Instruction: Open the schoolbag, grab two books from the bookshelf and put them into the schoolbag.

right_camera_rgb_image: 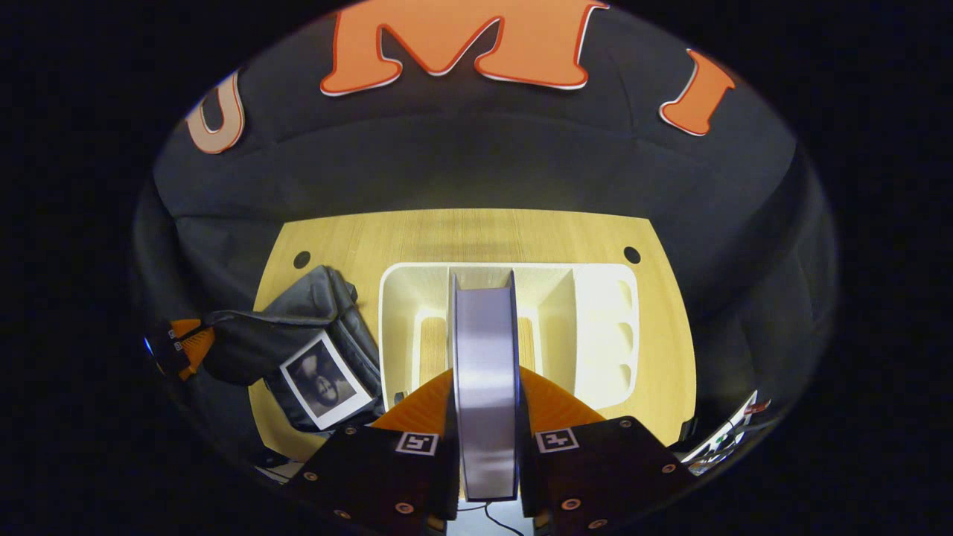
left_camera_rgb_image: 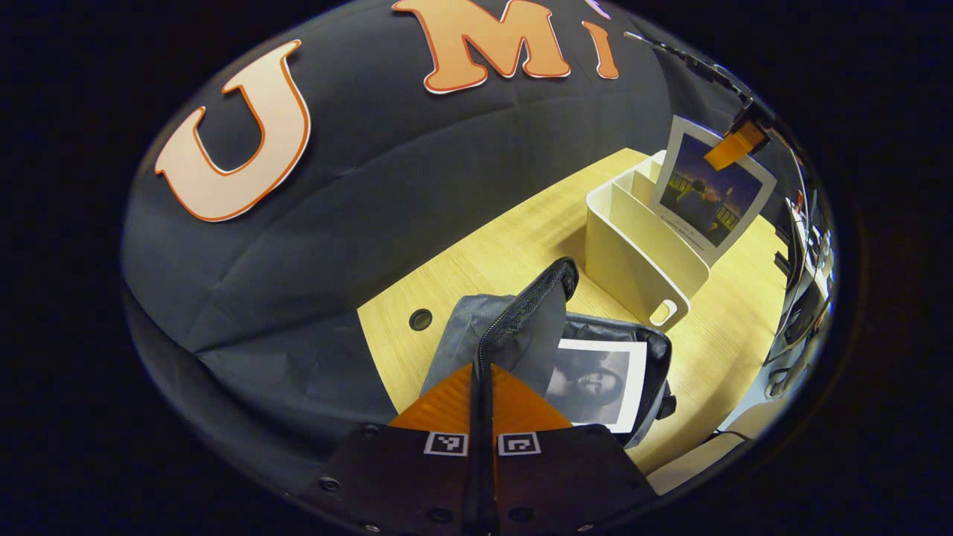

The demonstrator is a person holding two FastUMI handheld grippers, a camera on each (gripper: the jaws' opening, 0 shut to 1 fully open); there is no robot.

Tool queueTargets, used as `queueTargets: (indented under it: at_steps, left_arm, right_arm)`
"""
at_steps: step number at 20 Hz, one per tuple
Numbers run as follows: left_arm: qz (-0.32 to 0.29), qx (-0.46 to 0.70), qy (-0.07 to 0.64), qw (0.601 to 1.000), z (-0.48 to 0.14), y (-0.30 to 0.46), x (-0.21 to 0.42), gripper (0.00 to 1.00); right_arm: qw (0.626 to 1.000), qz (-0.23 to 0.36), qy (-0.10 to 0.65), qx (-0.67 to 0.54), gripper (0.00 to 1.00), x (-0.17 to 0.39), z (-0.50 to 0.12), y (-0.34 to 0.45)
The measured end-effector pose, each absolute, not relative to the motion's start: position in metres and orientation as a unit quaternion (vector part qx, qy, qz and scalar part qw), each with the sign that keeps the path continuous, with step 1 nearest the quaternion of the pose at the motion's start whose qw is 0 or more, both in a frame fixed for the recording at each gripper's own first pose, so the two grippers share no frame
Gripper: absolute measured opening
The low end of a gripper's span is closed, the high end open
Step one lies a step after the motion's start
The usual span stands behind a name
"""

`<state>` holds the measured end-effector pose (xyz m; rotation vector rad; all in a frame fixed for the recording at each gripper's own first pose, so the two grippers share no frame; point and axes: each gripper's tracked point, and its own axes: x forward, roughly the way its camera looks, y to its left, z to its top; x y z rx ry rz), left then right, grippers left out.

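The left gripper [left_camera_rgb_image: 482, 417] has its fingers pinched narrow on the flap [left_camera_rgb_image: 521, 320] of the schoolbag [left_camera_rgb_image: 648, 350], holding the soft grey fabric up so the mouth stays open. The schoolbag lies near the front-left corner of the table [left_camera_rgb_image: 506, 253], and 1 book [left_camera_rgb_image: 599, 383] with a black-and-white cover already lies flat inside it. The right gripper [right_camera_rgb_image: 485, 417] clamps the second book [right_camera_rgb_image: 485, 350] by its top edge, both fingers pressing on the covers, directly above the white bookshelf [right_camera_rgb_image: 603, 335], which stands at the middle of the table, just beside the schoolbag. This book looks thin, stiff and fairly light, with glossy covers that may slip, so a firm grip well down the covers suits it. The flap is limp and will likely sag shut if released.
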<state>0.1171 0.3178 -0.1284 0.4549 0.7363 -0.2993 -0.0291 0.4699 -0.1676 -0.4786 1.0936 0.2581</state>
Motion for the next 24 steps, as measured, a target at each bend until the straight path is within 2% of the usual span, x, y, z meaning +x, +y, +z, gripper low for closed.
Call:
queueTargets:
  at_steps: [8, 12, 16, 24]
  left_arm:
    - [-0.187, 0.225, 0.335, 0.895, -0.122, 0.313, 0.120, 0.01]
    - [-0.206, 0.227, 0.329, 0.893, -0.125, 0.315, 0.125, 0.01]
    - [-0.220, 0.233, 0.322, 0.891, -0.132, 0.324, 0.122, 0.01]
    - [-0.231, 0.260, 0.314, 0.884, -0.132, 0.337, 0.121, 0.01]
  right_arm:
    - [0.858, 0.096, 0.460, -0.208, 0.33, -0.065, -0.094, 0.484]
    - [0.866, 0.105, 0.448, -0.194, 0.33, -0.094, -0.074, 0.507]
    - [0.869, 0.109, 0.452, -0.169, 0.31, -0.129, -0.071, 0.524]
    - [0.868, 0.117, 0.478, -0.071, 0.32, -0.188, -0.109, 0.547]
